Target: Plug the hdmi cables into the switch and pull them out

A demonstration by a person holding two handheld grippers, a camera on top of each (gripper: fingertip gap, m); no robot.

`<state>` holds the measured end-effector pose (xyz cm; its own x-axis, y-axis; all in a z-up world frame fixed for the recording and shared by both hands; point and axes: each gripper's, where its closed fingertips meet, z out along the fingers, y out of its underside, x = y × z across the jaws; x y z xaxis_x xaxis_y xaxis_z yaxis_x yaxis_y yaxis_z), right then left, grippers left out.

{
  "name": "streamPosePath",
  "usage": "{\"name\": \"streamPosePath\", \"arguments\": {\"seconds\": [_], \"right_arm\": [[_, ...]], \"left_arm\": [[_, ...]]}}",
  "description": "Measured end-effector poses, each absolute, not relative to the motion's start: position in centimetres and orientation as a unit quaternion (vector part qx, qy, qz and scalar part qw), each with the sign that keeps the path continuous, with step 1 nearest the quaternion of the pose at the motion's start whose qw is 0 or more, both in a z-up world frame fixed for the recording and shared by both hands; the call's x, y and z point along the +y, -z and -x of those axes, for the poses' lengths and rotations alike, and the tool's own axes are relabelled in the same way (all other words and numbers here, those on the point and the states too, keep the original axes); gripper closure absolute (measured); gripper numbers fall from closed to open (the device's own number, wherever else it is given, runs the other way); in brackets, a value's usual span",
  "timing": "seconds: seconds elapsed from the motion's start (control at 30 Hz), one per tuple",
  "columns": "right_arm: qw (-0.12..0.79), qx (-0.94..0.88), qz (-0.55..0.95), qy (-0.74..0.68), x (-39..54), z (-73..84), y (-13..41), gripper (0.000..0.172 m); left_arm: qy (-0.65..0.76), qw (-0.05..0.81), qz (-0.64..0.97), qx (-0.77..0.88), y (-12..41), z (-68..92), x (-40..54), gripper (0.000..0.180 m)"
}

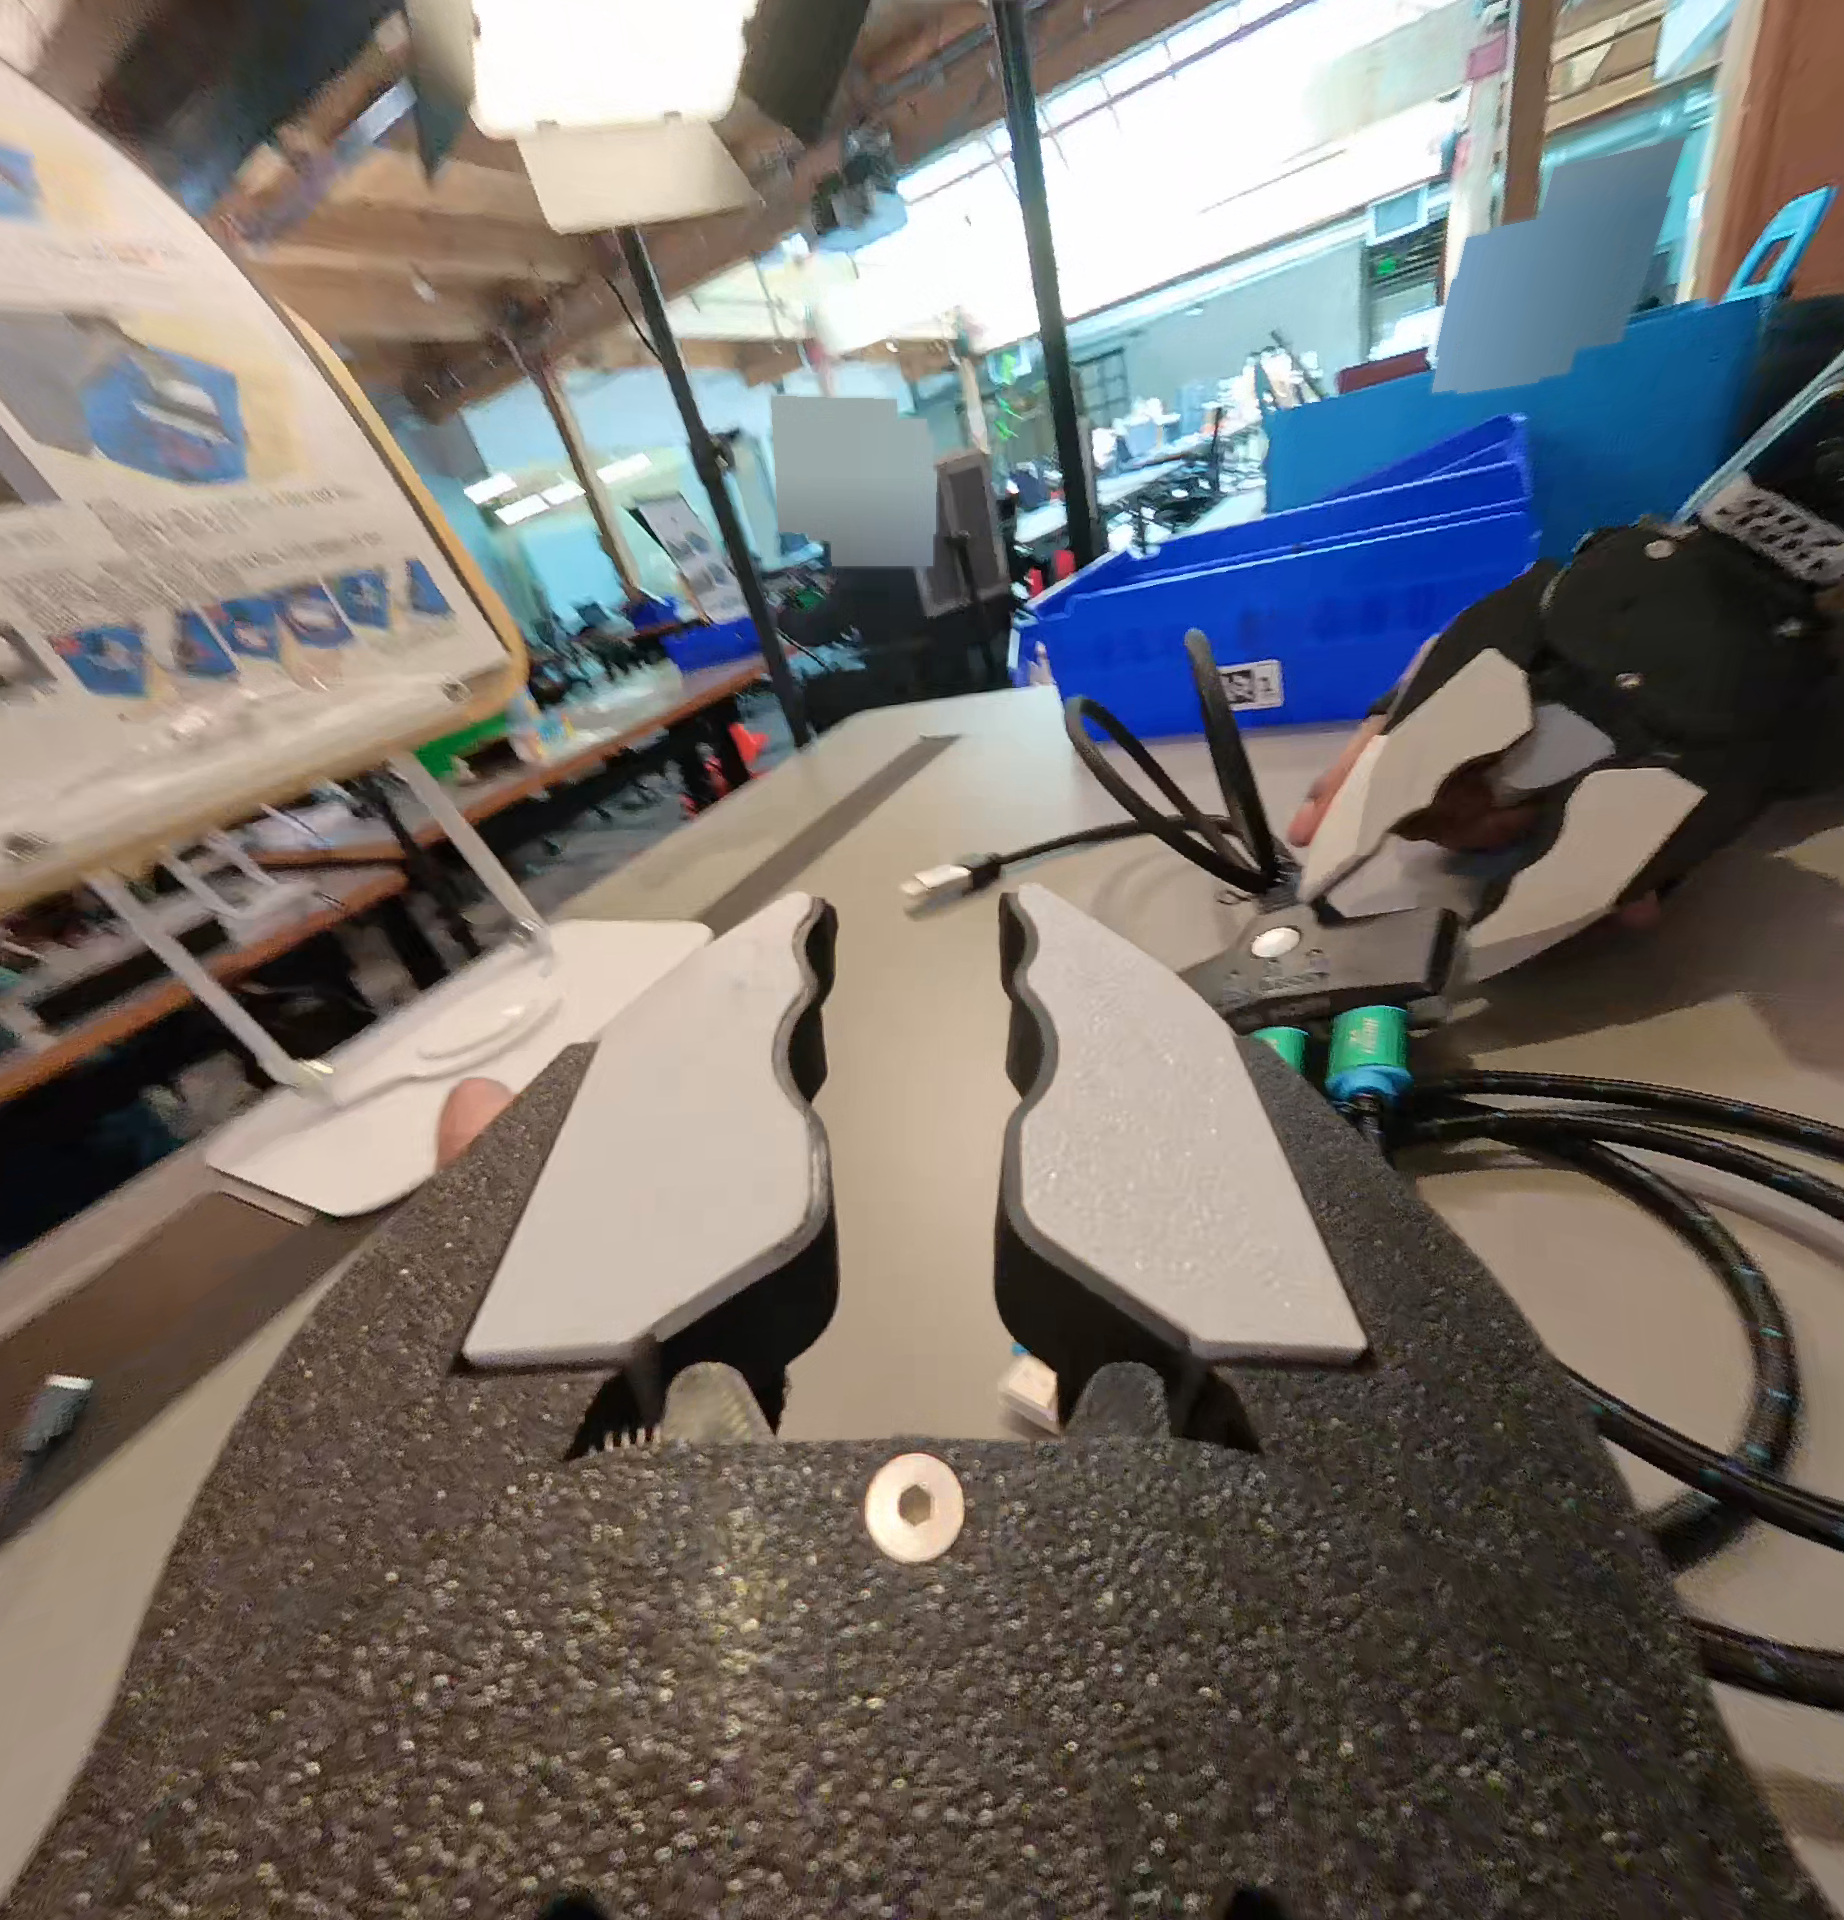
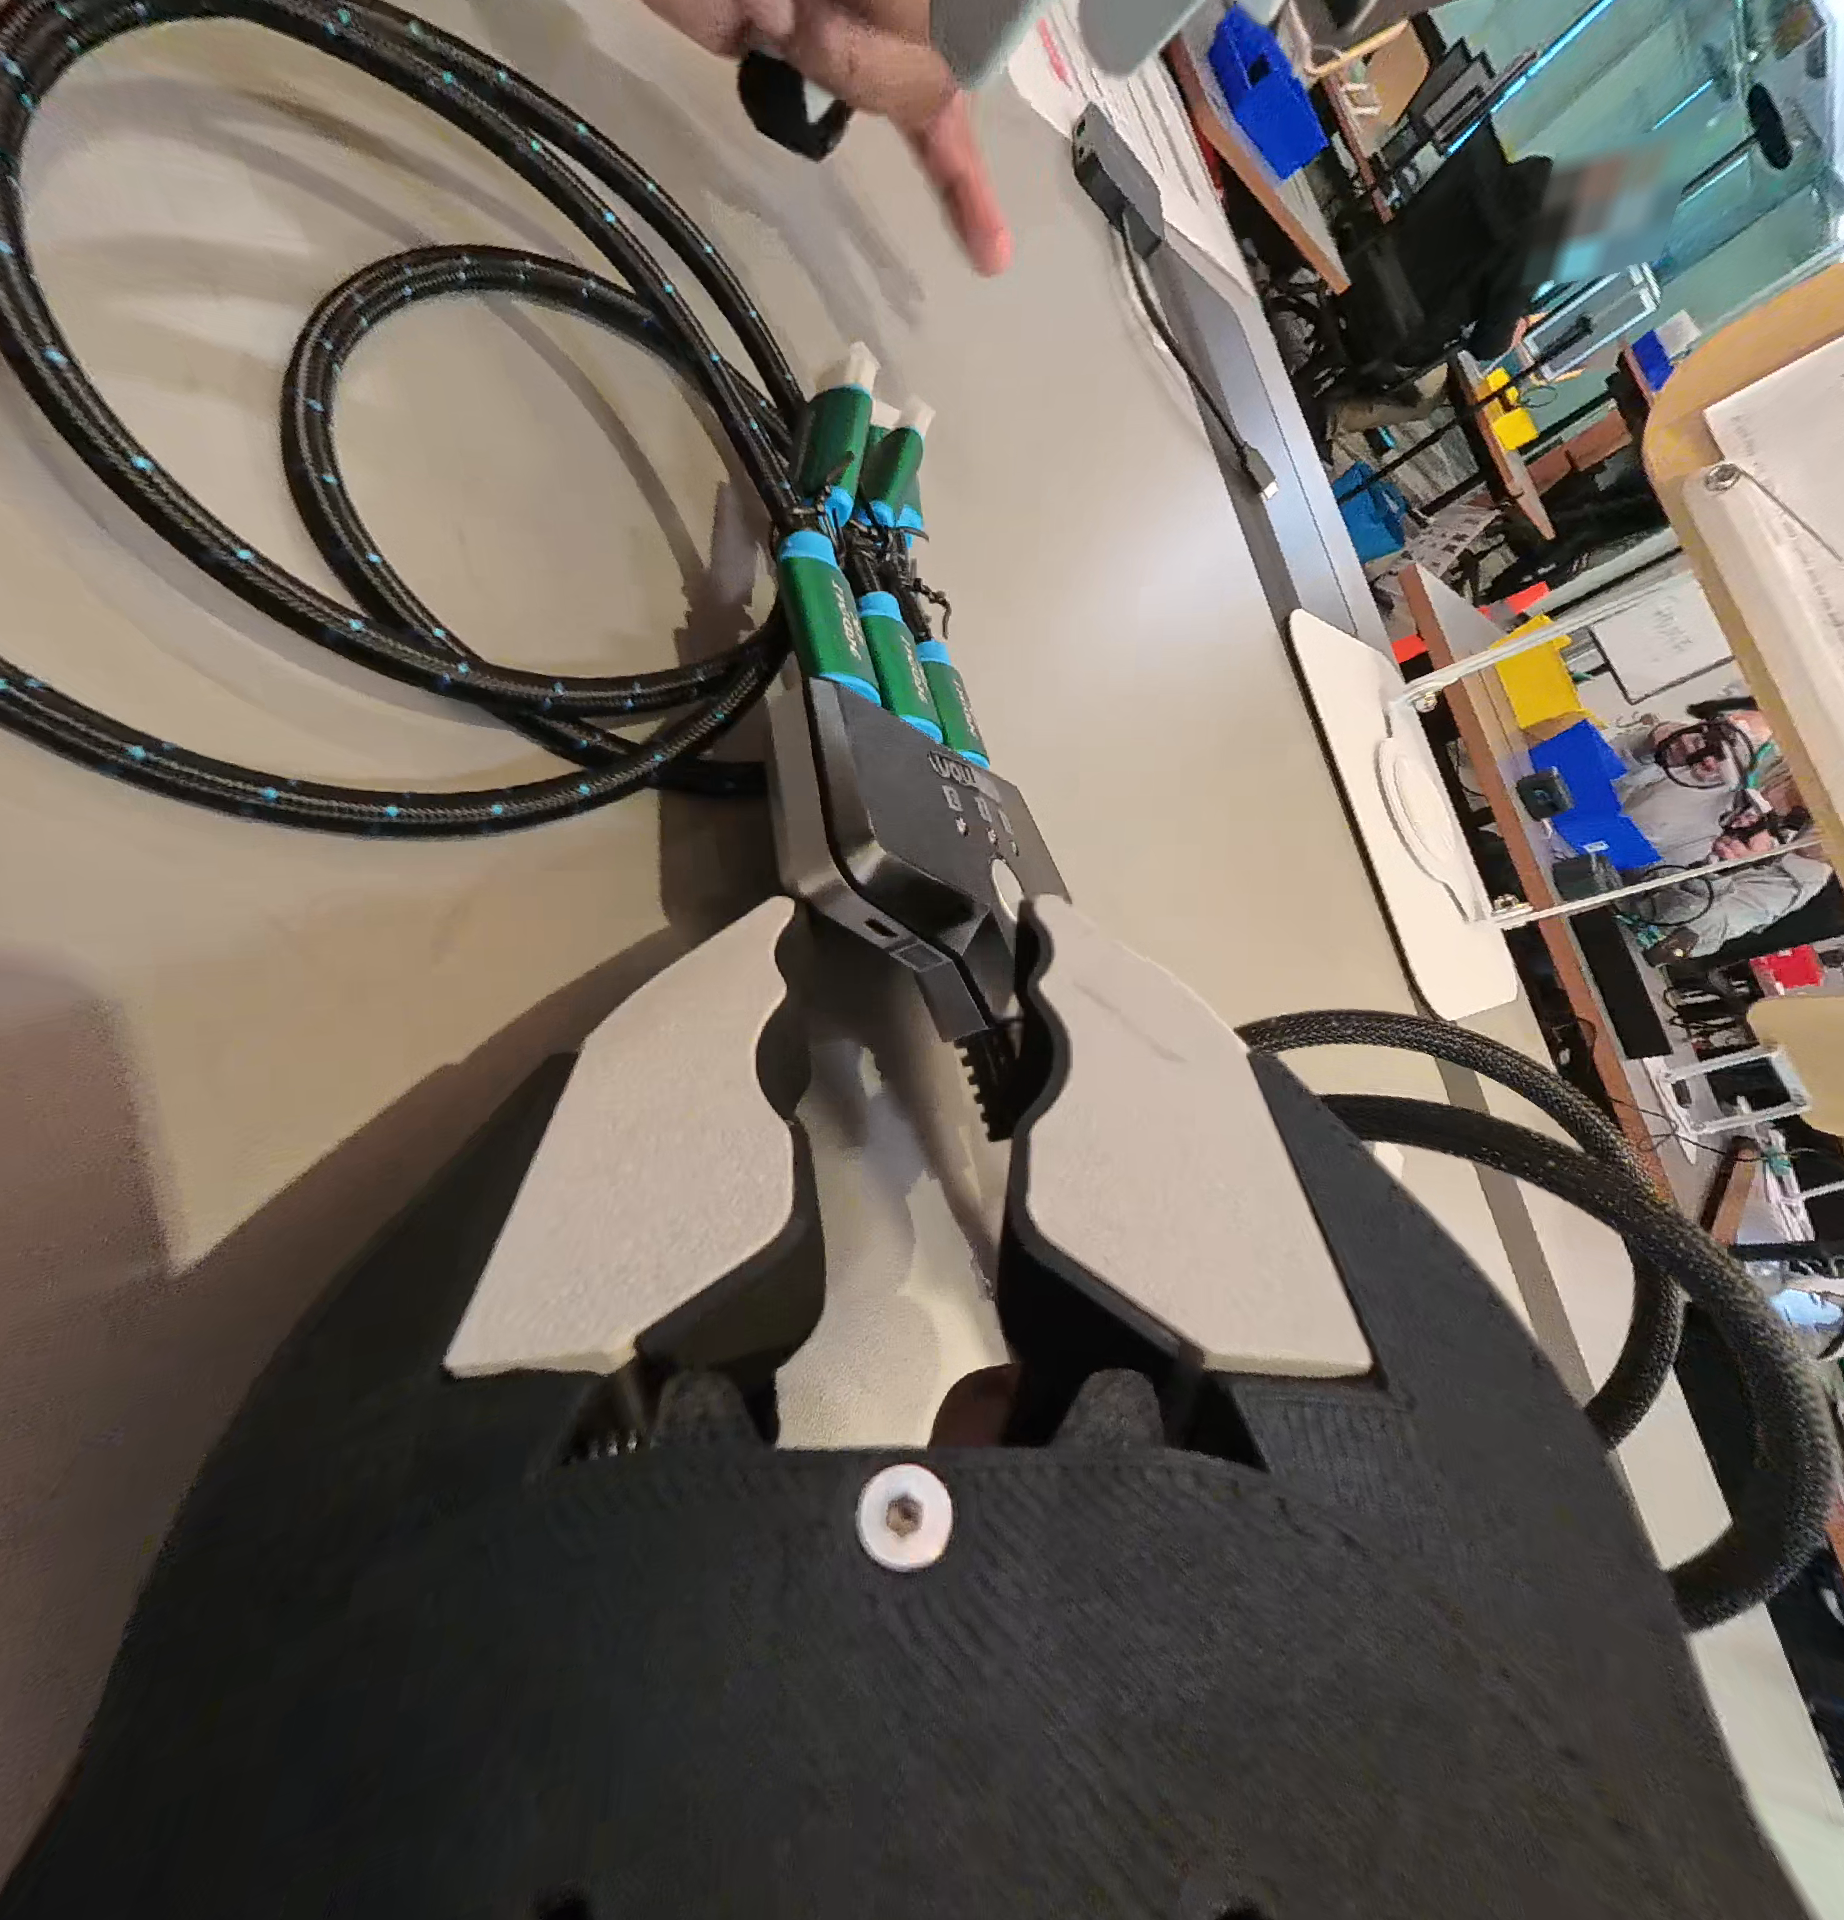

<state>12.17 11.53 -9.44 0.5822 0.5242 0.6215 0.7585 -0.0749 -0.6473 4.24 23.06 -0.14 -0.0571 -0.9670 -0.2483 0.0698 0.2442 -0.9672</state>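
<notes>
Two tongs were over the tabletop (image 1: 897, 1143). The left tongs (image 1: 913, 914) hung partly open with nothing in them, and a silver cable plug (image 1: 933, 881) lay just beyond their tips. The right tongs (image 2: 907, 914) stood partly open around the near end of a black box (image 2: 897, 821). Its black plug (image 2: 965, 997) lay against one pad, with a gap at the other. Green connectors (image 2: 876, 665) and braided cables (image 2: 274, 623) lay beyond the box. To my eye, a sound hold there wanted both pads square on the plug body, not on its ribbed sleeve.

Black switch box (image 2: 902, 821) (green plugs (image 2: 876, 655) attached) lies on grey table (image 2: 274, 935).
</notes>
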Motion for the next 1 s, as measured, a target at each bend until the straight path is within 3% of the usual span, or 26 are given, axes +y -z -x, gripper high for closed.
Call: {"name": "streamPosePath", "arguments": {"seconds": [0.17, 0.53, 0.7, 1.0], "right_arm": [[0.518, -0.447, 0.719, 0.119, 11.6, -12.1, 9.7, 0.132], [0.501, -0.475, 0.676, 0.257, 12.0, -12.8, 9.7, 0.130], [0.447, -0.470, 0.694, 0.312, 13.4, -13.4, 10.1, 0.125], [0.406, -0.481, 0.677, 0.381, 15.2, -13.7, 10.1, 0.149]], "left_arm": [[0.493, 0.499, 0.448, 0.554, 1.7, -4.8, 23.7, 0.137], [0.425, 0.506, 0.437, 0.611, 3.3, -5.8, 22.0, 0.137], [0.409, 0.502, 0.434, 0.626, 3.8, -6.1, 21.6, 0.137], [0.405, 0.506, 0.429, 0.629, 3.9, -5.7, 21.1, 0.138]]}}
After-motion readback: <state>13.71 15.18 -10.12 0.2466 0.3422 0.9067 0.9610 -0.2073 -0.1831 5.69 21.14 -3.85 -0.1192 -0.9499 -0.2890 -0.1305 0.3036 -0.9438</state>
